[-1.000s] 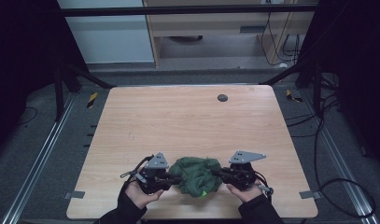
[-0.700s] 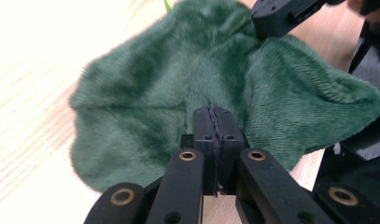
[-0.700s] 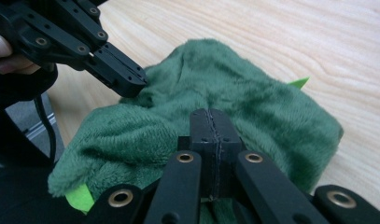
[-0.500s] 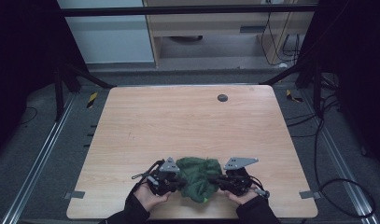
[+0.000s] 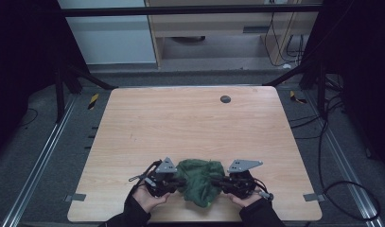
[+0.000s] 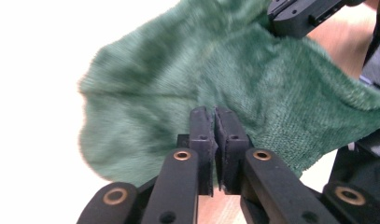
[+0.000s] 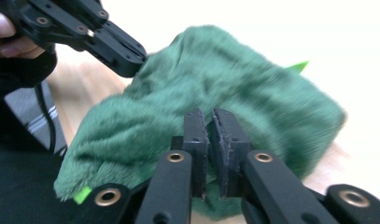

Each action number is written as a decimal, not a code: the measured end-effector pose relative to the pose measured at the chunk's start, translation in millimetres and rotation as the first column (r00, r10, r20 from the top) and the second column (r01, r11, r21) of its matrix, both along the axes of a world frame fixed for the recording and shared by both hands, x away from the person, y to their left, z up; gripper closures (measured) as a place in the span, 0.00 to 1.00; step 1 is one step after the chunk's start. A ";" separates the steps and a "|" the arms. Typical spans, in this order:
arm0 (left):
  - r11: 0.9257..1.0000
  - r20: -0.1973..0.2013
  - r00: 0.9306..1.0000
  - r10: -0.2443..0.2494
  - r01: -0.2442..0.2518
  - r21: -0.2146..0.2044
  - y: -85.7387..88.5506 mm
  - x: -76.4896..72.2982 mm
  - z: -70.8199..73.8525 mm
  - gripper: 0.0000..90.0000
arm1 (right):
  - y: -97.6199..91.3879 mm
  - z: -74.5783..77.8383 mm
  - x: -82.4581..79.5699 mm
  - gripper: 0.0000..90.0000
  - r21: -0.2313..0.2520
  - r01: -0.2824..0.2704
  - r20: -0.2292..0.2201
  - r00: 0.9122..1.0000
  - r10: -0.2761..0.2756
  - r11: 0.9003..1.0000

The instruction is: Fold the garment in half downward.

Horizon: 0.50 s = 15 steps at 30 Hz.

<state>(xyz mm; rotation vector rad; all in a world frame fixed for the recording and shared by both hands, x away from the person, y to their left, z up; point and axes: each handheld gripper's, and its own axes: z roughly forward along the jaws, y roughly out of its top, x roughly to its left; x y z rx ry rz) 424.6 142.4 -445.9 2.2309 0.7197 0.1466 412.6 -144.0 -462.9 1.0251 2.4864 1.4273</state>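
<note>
- Two grippers held one green cloth (image 5: 200, 182) between them, near the front edge of the table (image 5: 180, 127), in front of the person.
- The left gripper (image 5: 173, 182) had its jaws pressed together on the cloth's left edge; in the left gripper view the cloth (image 6: 225, 88) spread up and away just beyond the gripper (image 6: 214, 116), with the other gripper's black jaw tip at the far upper right.
- The cloth sat bunched between the two grippers, touching both, and a fold drooped toward the person.
- The right gripper (image 5: 223, 183) was likewise clamped narrow on the cloth's right edge; in the right gripper view the cloth (image 7: 215, 102) humped up past the gripper (image 7: 211, 119), and the left one's jaws bit it at the upper left.
- The step looked like lifting or spreading the cloth. To do it well, I judged both grips should stay firm while the hands drew apart evenly and level, so that neither edge slipped out and the bunched middle opened instead of twisting.
- Against the picture a second before, both grippers sat slightly closer to the table's front edge, and the cloth, then a flatter heap, hung lower in the middle. The grips looked unchanged.
</note>
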 end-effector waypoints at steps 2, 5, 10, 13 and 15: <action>0.999 0.009 0.999 0.037 -0.037 -0.016 8.9 3.5 4.2 0.91 | -4.7 4.0 2.2 0.89 0.011 0.030 0.016 0.999 -0.030 0.999; 0.996 0.010 0.996 0.091 -0.091 -0.025 24.8 11.5 6.9 0.88 | -15.6 8.3 7.8 0.82 0.021 0.097 0.044 0.994 -0.098 0.995; 0.985 0.024 0.985 0.171 -0.171 -0.012 45.9 21.8 4.4 0.80 | -35.1 5.8 17.1 0.72 -0.014 0.215 0.080 0.974 -0.213 0.977; 0.976 0.036 0.975 0.217 -0.218 0.007 58.1 28.4 0.4 0.70 | -49.0 2.8 21.9 0.70 -0.033 0.268 0.073 0.962 -0.265 0.963; 0.968 0.042 0.968 0.248 -0.249 0.010 65.5 31.0 -3.3 0.64 | -57.7 1.4 24.2 0.67 -0.038 0.302 0.073 0.952 -0.299 0.953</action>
